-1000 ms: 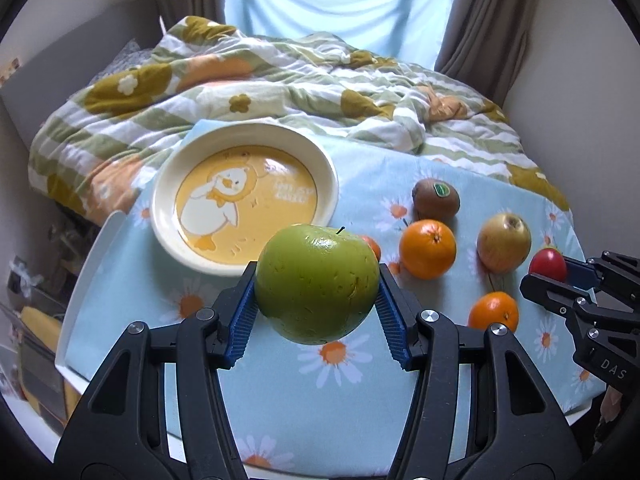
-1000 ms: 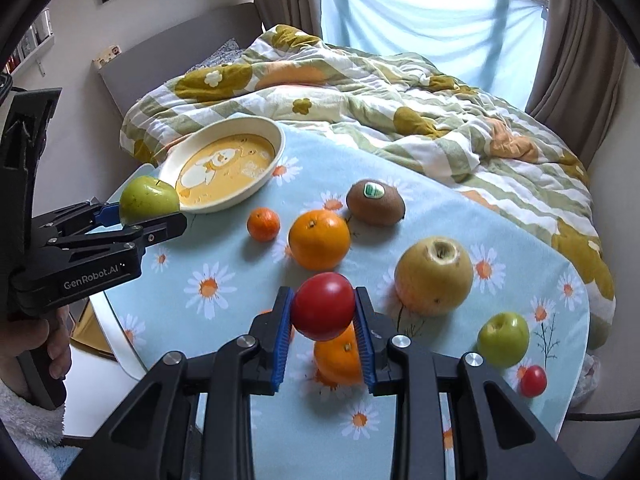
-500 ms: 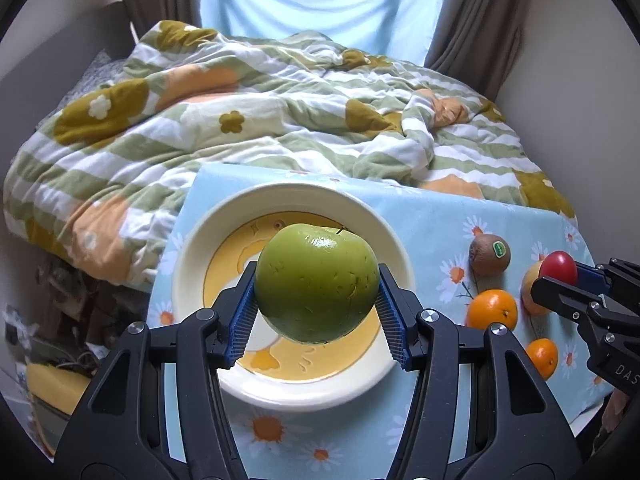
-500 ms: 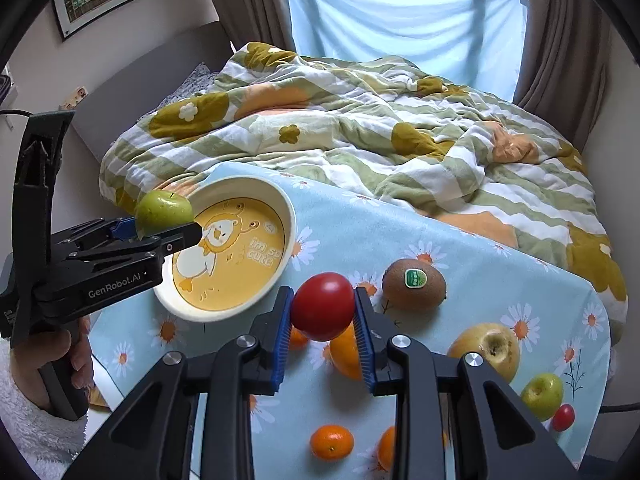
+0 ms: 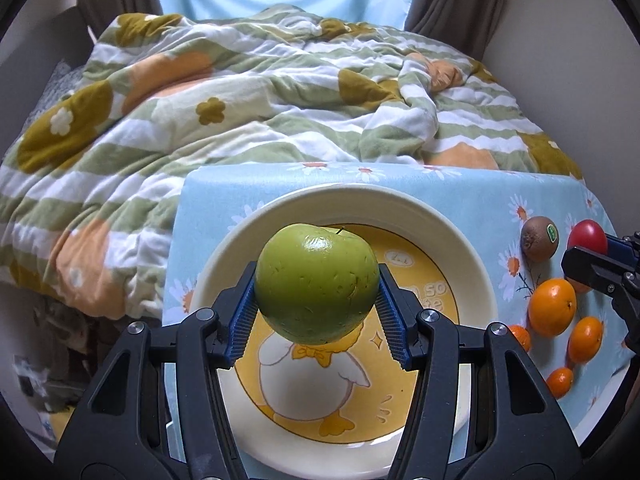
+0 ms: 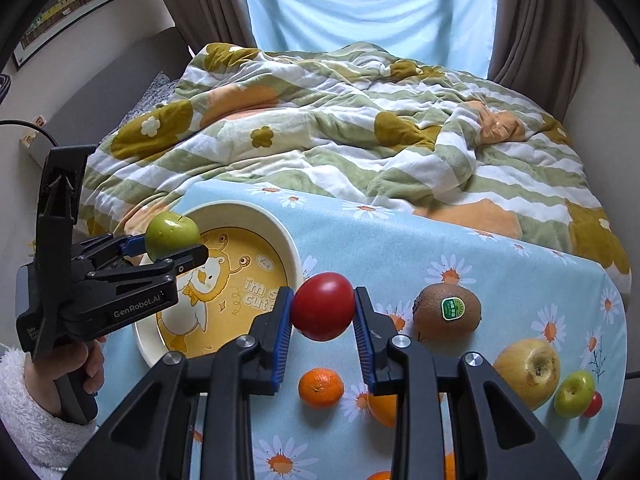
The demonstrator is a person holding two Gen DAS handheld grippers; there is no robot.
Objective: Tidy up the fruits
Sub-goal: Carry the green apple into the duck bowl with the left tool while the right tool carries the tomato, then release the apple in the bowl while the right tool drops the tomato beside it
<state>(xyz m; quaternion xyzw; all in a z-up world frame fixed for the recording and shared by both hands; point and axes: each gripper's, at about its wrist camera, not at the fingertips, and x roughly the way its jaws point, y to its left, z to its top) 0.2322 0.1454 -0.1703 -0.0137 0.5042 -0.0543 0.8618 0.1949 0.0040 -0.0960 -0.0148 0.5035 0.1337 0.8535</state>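
Both grippers have carried their fruit toward the plate (image 5: 472, 264) over the last second: the left gripper (image 5: 317, 308) now holds the green apple (image 5: 316, 282) above the plate's yellow centre, where a second ago it hung over the table (image 6: 400, 232) short of the rim. The right gripper (image 6: 322, 320) has brought the red fruit (image 6: 323, 306) up just beside the plate's right rim. Each pair of jaws is clamped on its fruit at the widest part.

The apple looks firm, smooth and fairly heavy, so the grip across its middle suits it; its waxy skin could slip if the jaws loosen early. The red fruit looks glossy and probably softer, and calls for a gentle squeeze.

Nothing lies in the plate yet. A kiwi (image 6: 447, 309), a yellow apple (image 6: 527, 368), a small mandarin (image 6: 321, 386) and other oranges sit on the table to the right, clear of both paths. A quilt (image 6: 340, 128) covers the bed behind.
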